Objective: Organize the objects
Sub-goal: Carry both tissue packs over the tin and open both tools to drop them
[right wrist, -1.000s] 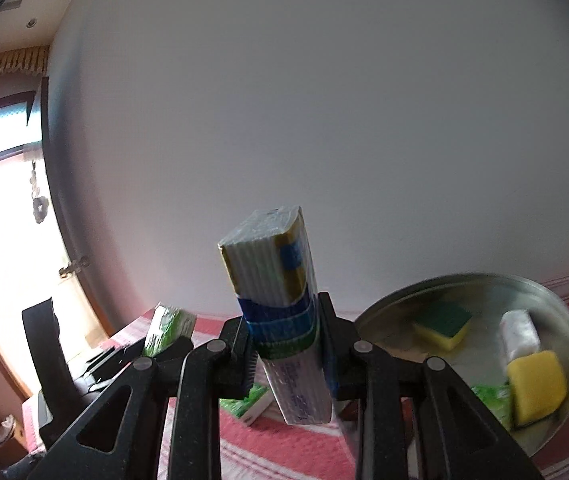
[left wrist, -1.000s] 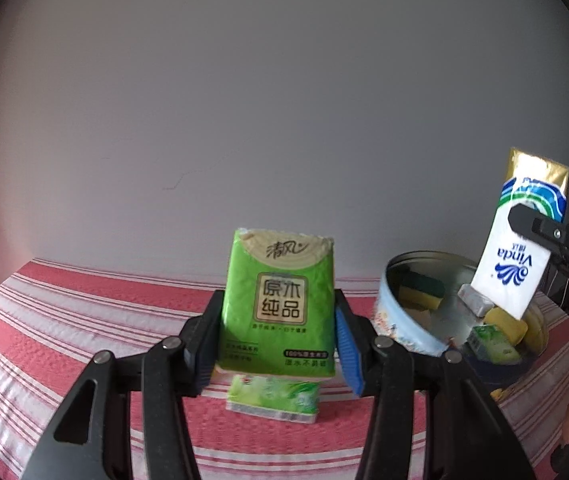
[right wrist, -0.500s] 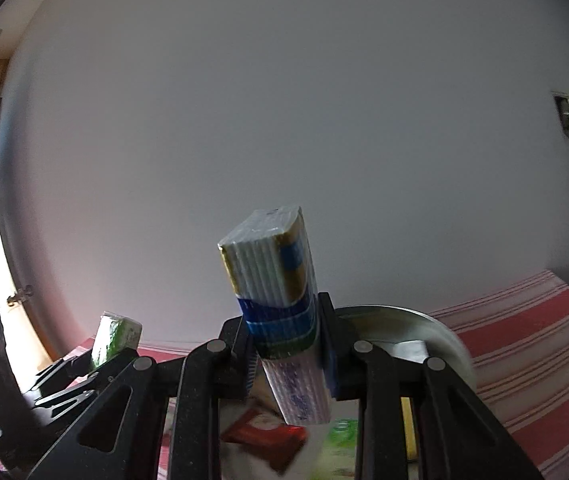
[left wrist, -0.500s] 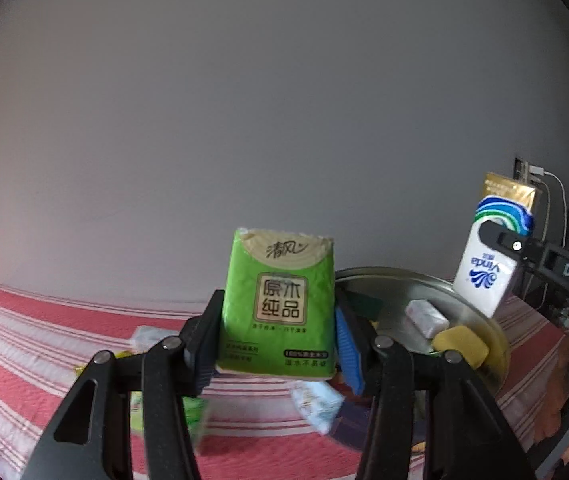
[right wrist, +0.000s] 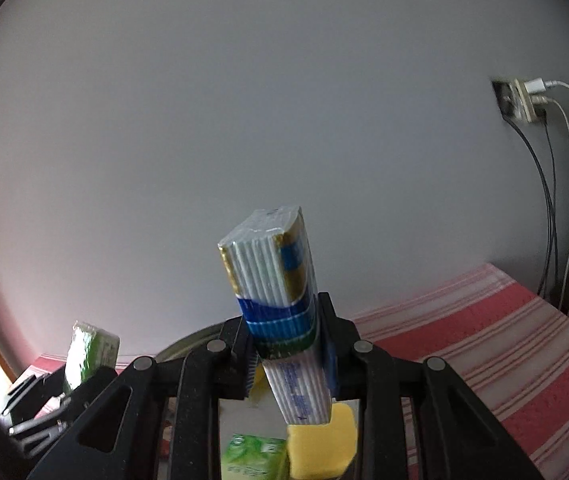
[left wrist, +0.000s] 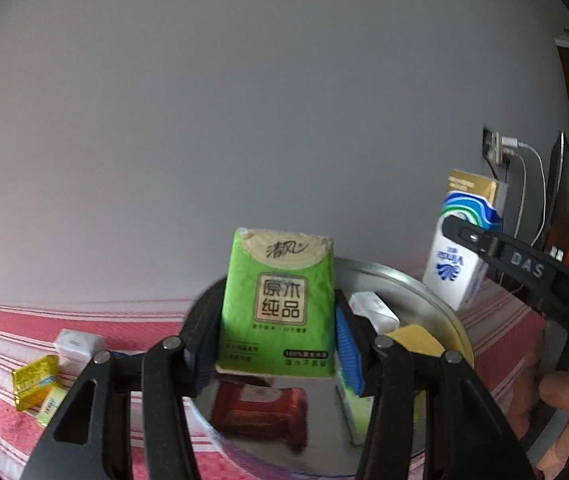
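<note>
My left gripper [left wrist: 274, 340] is shut on a green tissue pack [left wrist: 278, 300], held upright above a round metal tin [left wrist: 436, 300]. The tin holds a red wipes pack [left wrist: 260, 412], a yellow sponge [left wrist: 412, 338], a white packet [left wrist: 374, 310] and a green pack. My right gripper [right wrist: 290, 360] is shut on a blue and white Vinda tissue pack [right wrist: 280, 312], held upright over the tin, above a yellow sponge [right wrist: 322, 446] and a green pack [right wrist: 254, 458]. In the left wrist view the Vinda pack [left wrist: 460, 252] hangs at the right. The green pack also shows in the right wrist view [right wrist: 88, 350].
A red striped tablecloth [left wrist: 12, 324] covers the table. On it, left of the tin, lie a white packet [left wrist: 76, 346] and small yellow packs [left wrist: 34, 376]. A wall socket with plugged cables [right wrist: 524, 98] is at the right, on the plain wall behind.
Both grippers have moved right and over the tin while keeping their tissue packs. The tin now lies under both; its contents show from above.
</note>
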Tool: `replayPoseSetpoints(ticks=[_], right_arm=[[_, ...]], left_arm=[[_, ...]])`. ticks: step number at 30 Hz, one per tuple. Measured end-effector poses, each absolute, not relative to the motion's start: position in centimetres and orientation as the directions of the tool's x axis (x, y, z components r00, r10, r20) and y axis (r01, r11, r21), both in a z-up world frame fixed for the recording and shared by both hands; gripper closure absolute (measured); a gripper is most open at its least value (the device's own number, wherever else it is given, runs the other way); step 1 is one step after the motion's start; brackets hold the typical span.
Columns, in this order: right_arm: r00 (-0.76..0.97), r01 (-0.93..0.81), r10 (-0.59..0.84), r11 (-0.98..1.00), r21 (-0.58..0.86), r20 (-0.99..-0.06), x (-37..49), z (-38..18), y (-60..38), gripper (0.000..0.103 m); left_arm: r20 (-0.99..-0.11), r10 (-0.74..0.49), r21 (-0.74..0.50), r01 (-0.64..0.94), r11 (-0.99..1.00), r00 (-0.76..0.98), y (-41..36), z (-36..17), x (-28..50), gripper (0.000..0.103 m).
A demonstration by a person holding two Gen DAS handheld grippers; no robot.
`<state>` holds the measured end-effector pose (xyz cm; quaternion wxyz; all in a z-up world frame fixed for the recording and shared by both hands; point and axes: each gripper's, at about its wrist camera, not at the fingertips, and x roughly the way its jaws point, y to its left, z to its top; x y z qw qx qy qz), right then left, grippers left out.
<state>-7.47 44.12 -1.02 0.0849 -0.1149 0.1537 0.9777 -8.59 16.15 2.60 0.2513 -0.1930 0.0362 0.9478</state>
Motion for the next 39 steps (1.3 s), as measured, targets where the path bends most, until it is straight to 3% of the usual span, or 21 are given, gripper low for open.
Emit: replayPoseSetpoints(ticks=[5,12,35,36,37,38,39], right_arm=[[-0.948,-0.169,0.060,-0.927,0.336,-0.312,-8.8,-2.5,44.4,0.075],[-0.919,-0.200,0.081,-0.939,0.280,-0.386,-10.2,-3.8,43.0,0.075],[-0.877,-0.192,0.062,-0.954,0.230,-0.476,-12.4,-5.6,43.1,0.071],[-0.878,-0.183,0.050,-0.954,0.238,-0.476,-12.4,-5.6,43.0,0.068],[-0.877,-0.165,0.021,-0.951,0.261,-0.480,-12.5,-5.6,43.1,0.064],[-0.876,-0.150,-0.009,-0.945,0.290,-0.482,-12.6,-5.7,43.2,0.049],[-0.877,-0.139,-0.033,-0.938,0.317,-0.480,-12.6,-5.7,43.4,0.033]], left_arm=[[-0.431,0.447,0.006,-0.498,-0.867,-0.784,17.9,1.2,-8.6,0.053],[-0.476,0.417,0.023,-0.485,-0.874,-0.775,19.4,0.1,-8.9,0.053],[-0.529,0.360,0.055,-0.454,-0.889,-0.768,23.1,-1.5,-9.3,0.050],[-0.527,0.359,0.050,-0.449,-0.892,-0.770,23.1,-1.5,-9.3,0.049],[-0.525,0.355,0.046,-0.442,-0.896,-0.774,23.1,-1.5,-9.3,0.037],[-0.519,0.355,0.039,-0.437,-0.899,-0.777,23.0,-1.3,-9.2,0.024],[-0.511,0.358,0.032,-0.433,-0.901,-0.782,22.8,-1.2,-9.2,0.019]])
